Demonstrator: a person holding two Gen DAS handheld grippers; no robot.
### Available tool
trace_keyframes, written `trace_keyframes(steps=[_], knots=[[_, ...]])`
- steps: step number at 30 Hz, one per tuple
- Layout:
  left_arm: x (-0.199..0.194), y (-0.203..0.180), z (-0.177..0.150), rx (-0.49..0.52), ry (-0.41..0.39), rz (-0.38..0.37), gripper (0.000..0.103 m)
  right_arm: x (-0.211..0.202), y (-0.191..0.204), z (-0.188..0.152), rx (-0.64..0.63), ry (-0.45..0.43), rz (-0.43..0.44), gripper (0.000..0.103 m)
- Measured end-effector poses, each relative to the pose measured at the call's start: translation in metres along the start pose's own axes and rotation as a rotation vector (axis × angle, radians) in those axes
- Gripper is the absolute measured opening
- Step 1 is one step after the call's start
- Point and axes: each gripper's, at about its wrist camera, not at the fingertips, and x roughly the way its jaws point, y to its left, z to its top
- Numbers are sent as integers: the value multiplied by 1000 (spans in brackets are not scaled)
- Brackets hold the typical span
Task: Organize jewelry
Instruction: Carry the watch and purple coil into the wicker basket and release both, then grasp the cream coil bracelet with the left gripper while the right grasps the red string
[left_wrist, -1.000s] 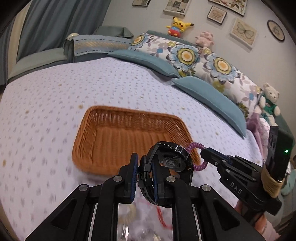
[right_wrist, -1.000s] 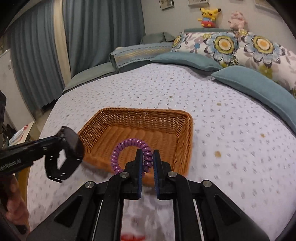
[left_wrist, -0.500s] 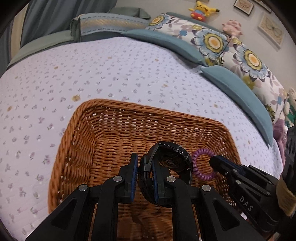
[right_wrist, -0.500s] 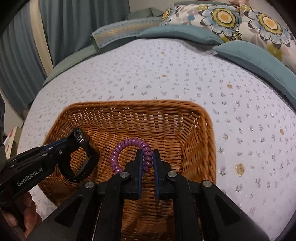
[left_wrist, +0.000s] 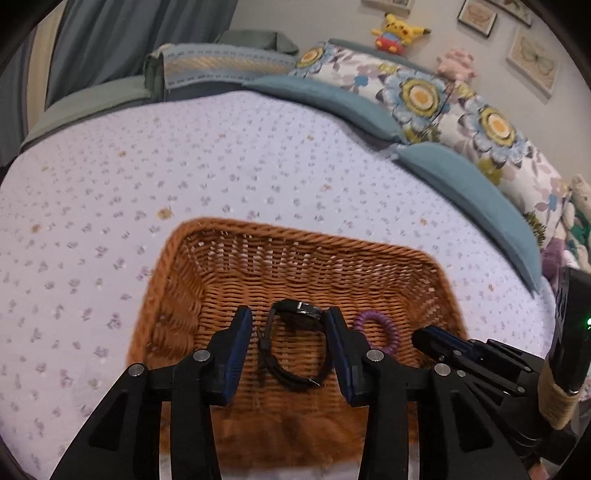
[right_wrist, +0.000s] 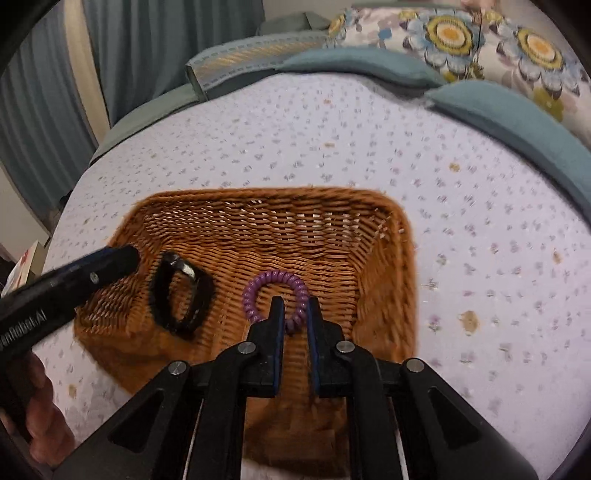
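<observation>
I am working over a bed (left_wrist: 258, 166) covered in a pale lilac spread scattered with small flower prints and a few brownish spots. In the upper left of the left wrist view, grey-blue curtains (left_wrist: 122, 40) are hanging beside a folded grey-green blanket (left_wrist: 218, 66). Along the upper right, teal cushions (left_wrist: 469, 184) are lying in front of big floral pillows (left_wrist: 461, 107), with a yellow plush toy (left_wrist: 395, 29) and framed pictures (left_wrist: 532, 59) against the wall.

A brown wicker basket (left_wrist: 177, 295) is sitting on the spread, low in the frame. My left gripper (left_wrist: 291, 343) is standing wide open, its fingers spread on either side of the black watch (left_wrist: 295, 343), which is lying on the basket floor between them without being pinched. To its right the purple coil bracelet (left_wrist: 388, 328) is resting in the basket too.

In the right wrist view, the basket's rim (right_wrist: 258, 194) is filling the middle, with the watch at left. My right gripper (right_wrist: 295, 314) is parted, its fingers flanking the near arc of the purple coil lying on the weave; whether they are touching it I cannot tell.
</observation>
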Motion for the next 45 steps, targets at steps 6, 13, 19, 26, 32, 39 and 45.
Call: trace_keyframes(steps=[6, 13, 19, 26, 32, 39, 45], knots=[[-71, 12, -13, -50, -81, -118, 42, -81, 10, -31, -40, -97, 47, 20], [-156, 8, -50, -21, -169, -145, 42, -146, 23, -74, -107, -185, 84, 38], [-184, 7, -96, -15, -187, -103, 43, -155, 19, -107, -99, -193, 128, 39], [-144, 27, -125, -39, -117, -63, 44, -124, 13, -133, -121, -87, 163, 39], [-105, 47, -135, -98, -10, -61, 44, -97, 4, -147, -88, -2, 156, 39], [-78, 46, -139, -122, 29, -35, 44, -83, -15, -151, -37, 45, 143, 39], [-54, 45, -141, -119, 71, -11, 43, -72, -12, -158, -66, 96, 150, 43]])
